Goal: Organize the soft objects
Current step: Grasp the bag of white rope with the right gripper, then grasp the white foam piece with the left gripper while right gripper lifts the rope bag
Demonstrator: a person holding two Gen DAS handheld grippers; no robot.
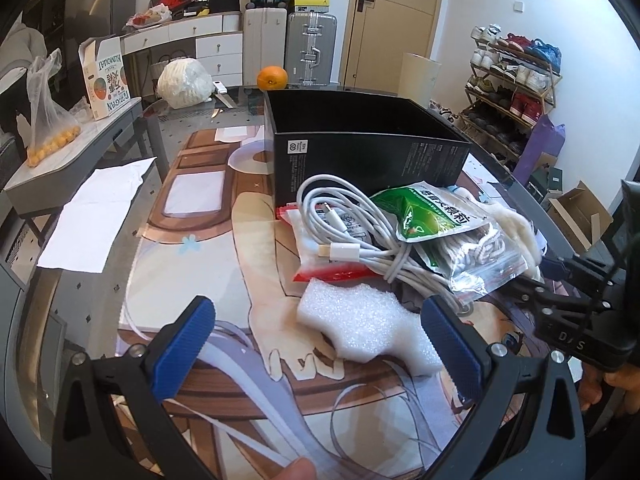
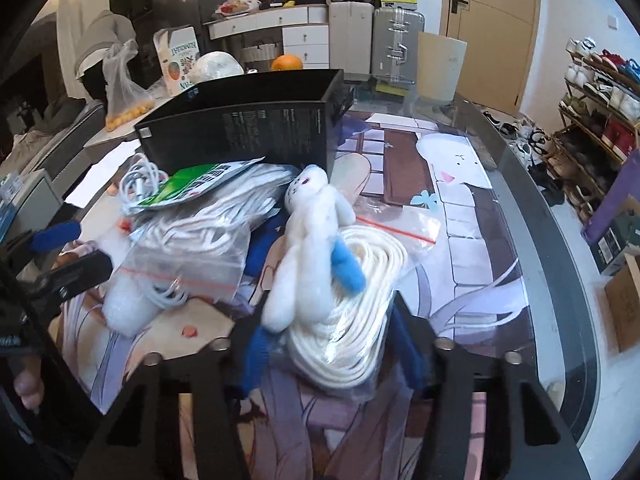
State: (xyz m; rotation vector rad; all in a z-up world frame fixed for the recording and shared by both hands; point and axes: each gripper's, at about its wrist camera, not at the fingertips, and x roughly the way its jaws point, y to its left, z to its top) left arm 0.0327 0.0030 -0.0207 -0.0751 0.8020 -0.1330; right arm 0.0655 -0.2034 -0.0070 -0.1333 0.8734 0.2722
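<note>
Left gripper (image 1: 316, 344): spread wide, empty, above the table (image 1: 192, 292). White foam piece (image 1: 360, 326): pitted, irregular outline, lay flat between the blue pads, nearer the right one. Just beyond: coiled white cable (image 1: 352, 220) over red-edged bags, green-labelled bag of cord (image 1: 452, 236) overlapping it. Farther ahead: open black box (image 1: 360, 140).

Right gripper (image 2: 332, 344): clamped on a clear bag of coiled white rope (image 2: 360, 312). White plush toy (image 2: 308, 248) with one blue limb lay across the rope, directly ahead of the fingers.
</note>
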